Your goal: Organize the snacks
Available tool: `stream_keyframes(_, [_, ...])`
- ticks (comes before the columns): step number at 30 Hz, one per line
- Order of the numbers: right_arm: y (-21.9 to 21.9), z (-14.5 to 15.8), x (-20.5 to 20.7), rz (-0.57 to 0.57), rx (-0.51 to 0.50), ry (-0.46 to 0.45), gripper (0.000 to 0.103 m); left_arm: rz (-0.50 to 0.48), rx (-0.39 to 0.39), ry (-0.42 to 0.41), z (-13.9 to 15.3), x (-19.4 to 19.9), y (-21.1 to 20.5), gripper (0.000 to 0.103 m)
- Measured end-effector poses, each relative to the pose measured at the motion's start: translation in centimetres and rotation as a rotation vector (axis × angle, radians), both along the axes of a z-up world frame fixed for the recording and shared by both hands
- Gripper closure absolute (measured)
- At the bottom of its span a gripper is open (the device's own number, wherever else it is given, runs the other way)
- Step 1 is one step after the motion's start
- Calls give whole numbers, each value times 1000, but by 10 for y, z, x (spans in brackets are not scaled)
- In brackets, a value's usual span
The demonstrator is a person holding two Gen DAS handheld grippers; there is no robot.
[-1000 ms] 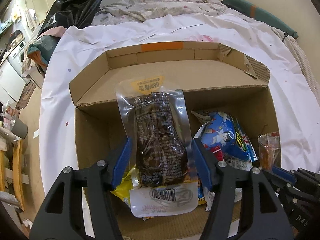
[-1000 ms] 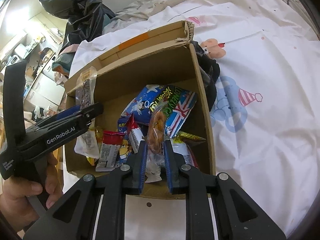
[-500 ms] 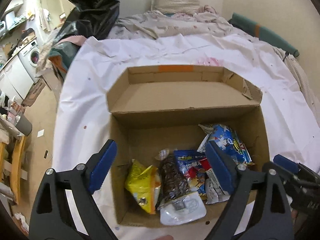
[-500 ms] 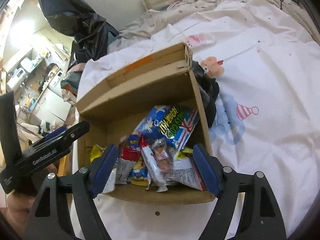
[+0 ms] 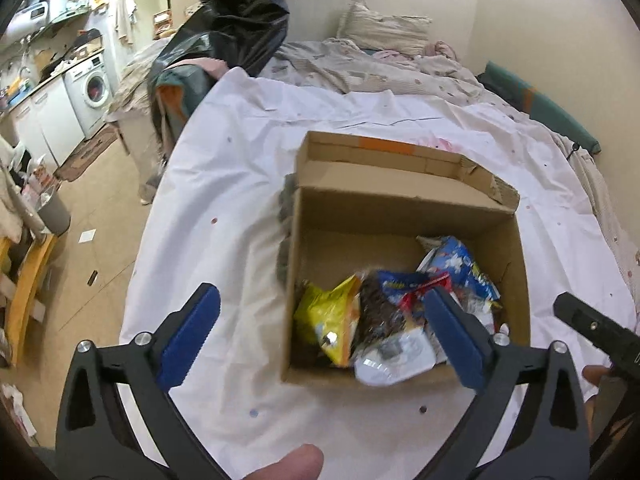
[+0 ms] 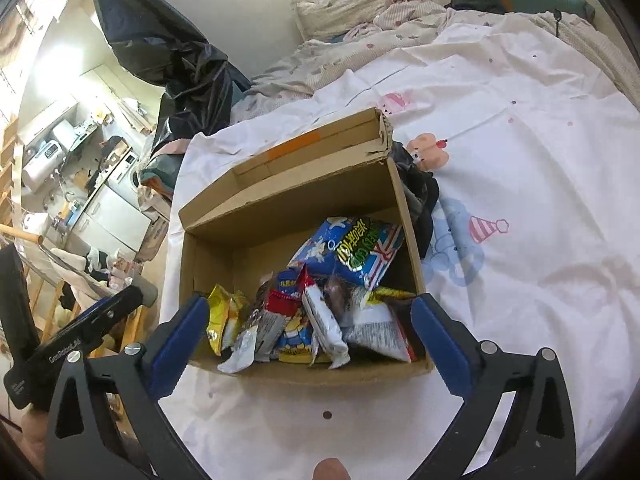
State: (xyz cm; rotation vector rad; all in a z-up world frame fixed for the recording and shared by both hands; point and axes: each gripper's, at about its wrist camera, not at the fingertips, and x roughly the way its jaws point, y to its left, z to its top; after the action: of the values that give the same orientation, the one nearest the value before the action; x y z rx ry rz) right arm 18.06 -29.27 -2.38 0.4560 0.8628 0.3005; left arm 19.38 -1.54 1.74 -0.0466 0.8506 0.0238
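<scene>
An open cardboard box (image 5: 400, 216) stands on the bed, also seen in the right wrist view as the same box (image 6: 288, 208). Inside lie several snack packs: a yellow bag (image 5: 328, 320), a dark brown snack in a clear pack (image 5: 376, 316) and a blue bag (image 5: 460, 264), which shows again as the blue bag (image 6: 352, 248). My left gripper (image 5: 320, 300) hangs above the box's near left corner, jaws opening wide, gripping nothing. My right gripper (image 6: 310, 304) hovers over the box's near edge, jaws also opening, gripping nothing.
The white bed sheet (image 6: 540, 200) with cartoon prints spreads right of the box. A dark cloth (image 6: 420, 196) lies against the box's right wall. A black plastic bag (image 5: 240, 20) and a pillow (image 5: 380, 28) sit at the back. The floor (image 5: 100, 208) drops off on the left.
Both grippers opened and let go: the dark brown pack and the small orange snack packet now lie in the box. Both grippers drew back and up from the box.
</scene>
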Motion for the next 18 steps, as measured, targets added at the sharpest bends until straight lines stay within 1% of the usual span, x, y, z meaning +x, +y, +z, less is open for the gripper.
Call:
stream_keyframes(5, [7, 6, -23, 6, -27, -28, 0, -3, -9, -1, -7, -27, 14, 1])
stream_keyframes(10, [12, 2, -46, -5, -45, -33, 0, -12, 2, -13, -17, -53, 22, 0])
stream_keyframes(12, [15, 1, -55, -12, -57, -38, 0, -15, 2, 2, -22, -58, 25, 0])
stream_keyframes(15, [21, 1, -68, -32, -97, -62, 0, 1, -28, 11, -25, -67, 30, 0])
stream_keyframes(18, [27, 2, -78, -55, -147, -101, 0, -7, -34, -15, -23, -75, 29, 0])
